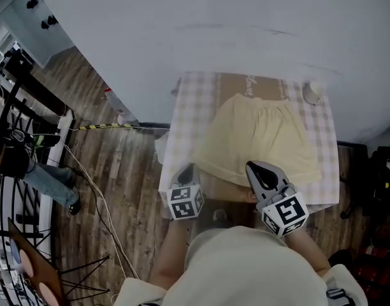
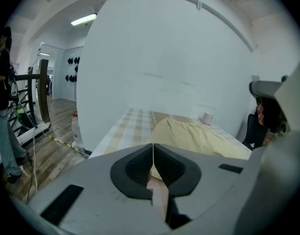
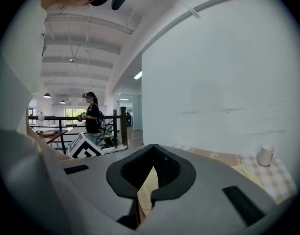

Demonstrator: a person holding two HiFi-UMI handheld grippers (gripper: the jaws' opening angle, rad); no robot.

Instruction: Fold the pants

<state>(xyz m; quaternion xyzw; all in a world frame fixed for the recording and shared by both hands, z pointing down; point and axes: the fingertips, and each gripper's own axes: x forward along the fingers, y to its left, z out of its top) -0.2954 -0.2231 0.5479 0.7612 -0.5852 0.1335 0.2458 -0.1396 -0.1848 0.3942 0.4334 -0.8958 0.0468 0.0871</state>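
Head view: the left gripper [image 1: 186, 171], jaws shut on nothing, points slightly down at the near left corner of the table [image 1: 182, 123], just beside the pants [image 1: 259, 139]. These lie flat, waistband far and leg hems toward the person. The right gripper [image 1: 252, 166], jaws together and empty, hangs over the near hem and is the closer of the two.

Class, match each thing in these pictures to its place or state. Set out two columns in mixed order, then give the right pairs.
Things:
1. shorts
2. cup
3. left gripper
4. checked cloth

Places or states:
a. lies under the other things
b. shut, near the shorts' near left corner
c. stands at the cloth's far right corner
d. pale yellow, spread flat

Pairs: 1-d, 2-c, 3-b, 4-a
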